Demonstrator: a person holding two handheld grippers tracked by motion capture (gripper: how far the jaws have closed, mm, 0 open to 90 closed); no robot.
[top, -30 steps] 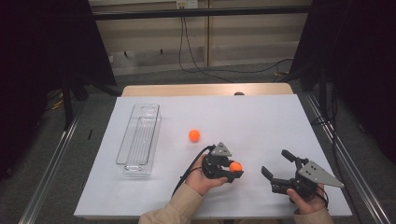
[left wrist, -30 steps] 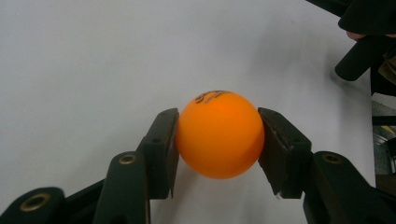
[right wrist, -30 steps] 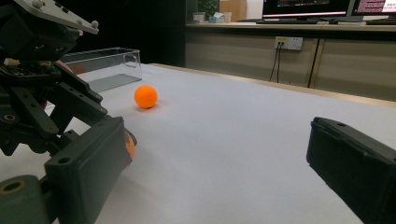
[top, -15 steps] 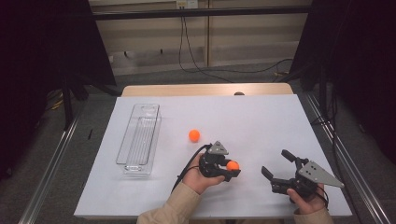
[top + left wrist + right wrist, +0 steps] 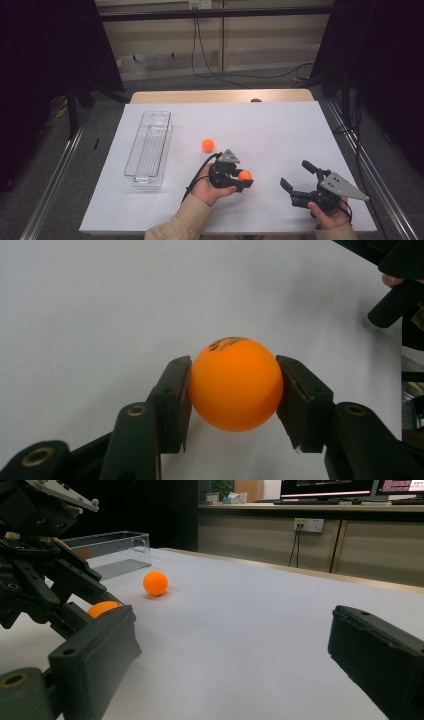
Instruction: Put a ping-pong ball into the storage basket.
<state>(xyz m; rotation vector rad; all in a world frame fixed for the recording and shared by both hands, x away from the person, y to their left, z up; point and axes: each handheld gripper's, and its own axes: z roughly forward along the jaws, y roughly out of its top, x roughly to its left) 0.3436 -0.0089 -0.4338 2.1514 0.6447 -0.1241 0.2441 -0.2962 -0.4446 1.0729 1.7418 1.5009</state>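
Right now the left gripper [image 5: 239,176] has its fingers [image 5: 172,400] pinched on an orange ball [image 5: 235,384], held near the clear tray [image 5: 148,145] on the worktop [image 5: 280,130]. Round and smooth, it could squirt out if squeezed off-centre. The right gripper [image 5: 296,176] waits wide, holding nothing.

Orange balls [image 5: 208,145] w/ black print, black grippers [image 5: 244,180], white table [image 5: 280,130], clear tray [image 5: 148,150].
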